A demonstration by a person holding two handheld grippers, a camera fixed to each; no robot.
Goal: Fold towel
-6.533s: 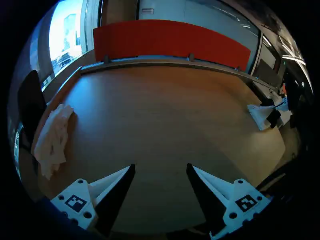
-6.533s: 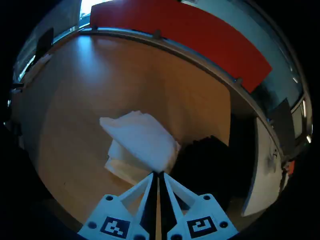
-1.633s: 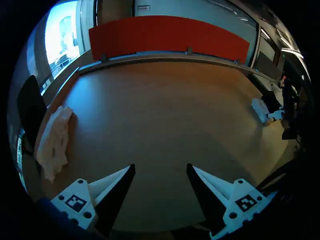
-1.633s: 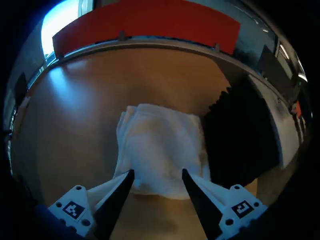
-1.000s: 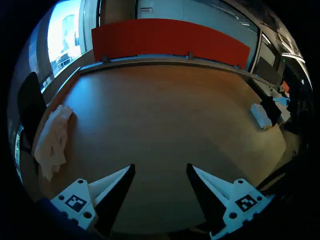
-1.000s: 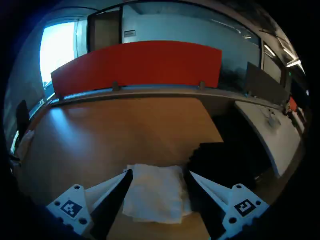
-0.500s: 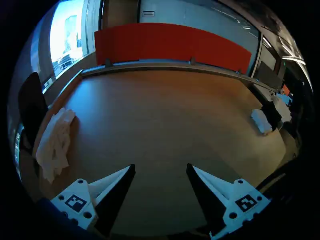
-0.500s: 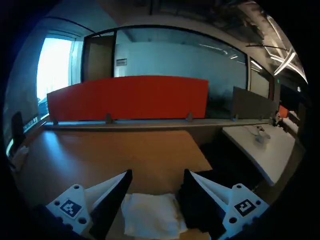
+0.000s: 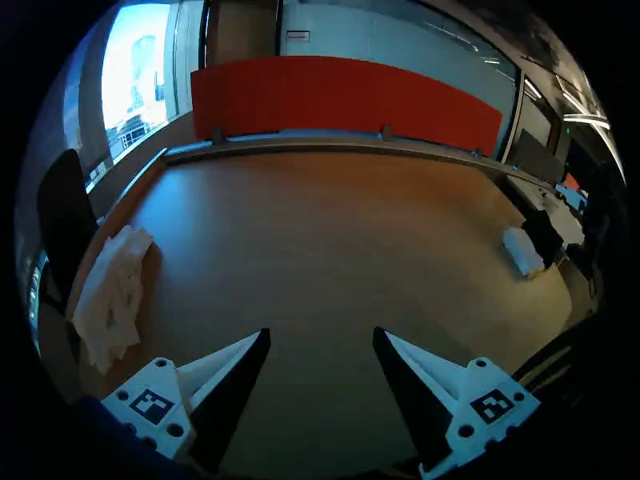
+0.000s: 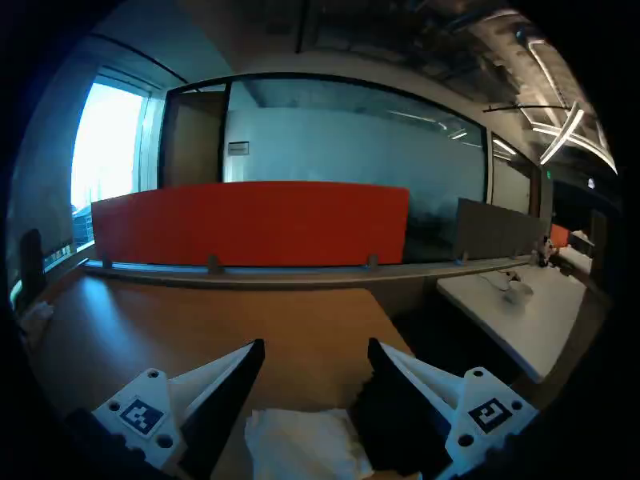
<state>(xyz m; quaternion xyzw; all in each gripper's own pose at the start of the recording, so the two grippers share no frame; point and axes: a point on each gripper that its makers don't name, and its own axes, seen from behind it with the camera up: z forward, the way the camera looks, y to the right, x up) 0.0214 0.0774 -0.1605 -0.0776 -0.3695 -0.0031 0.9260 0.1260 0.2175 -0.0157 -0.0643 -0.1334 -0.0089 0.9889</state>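
Folded towel (image 10: 302,442) lies flat on the wooden table (image 10: 160,320) at 6 o'clock in the right gripper view, just below and between the fingers of the right gripper (image 10: 315,344), whose jaws are spread wide and hold nothing. A dark object (image 10: 396,424) sits just beside it at 5 o'clock. In the left gripper view the same folded towel (image 9: 524,250) rests near the table's edge at 3 o'clock, while a crumpled towel (image 9: 112,298) hangs over the opposite edge at 8 o'clock, next to a dark chair (image 9: 60,212). The left gripper (image 9: 320,332) is also released and empty, hovering over bare table (image 9: 336,232). A red divider (image 9: 344,92) closes off the far side at 12 o'clock.

This fold looks finished, so the step in hand is probably a clean retreat. It is best to lift straight up and away so that neither finger catches a layer and drags the stack open, then to swing toward the crumpled towel and look for a corner to pinch rather than a bunch.

Against the earlier frames, the right gripper goes from clenched on the towel to open above it. It now tilts upward, so the towel has slid to the bottom rim and the room beyond has come into sight. The left gripper view has barely changed.
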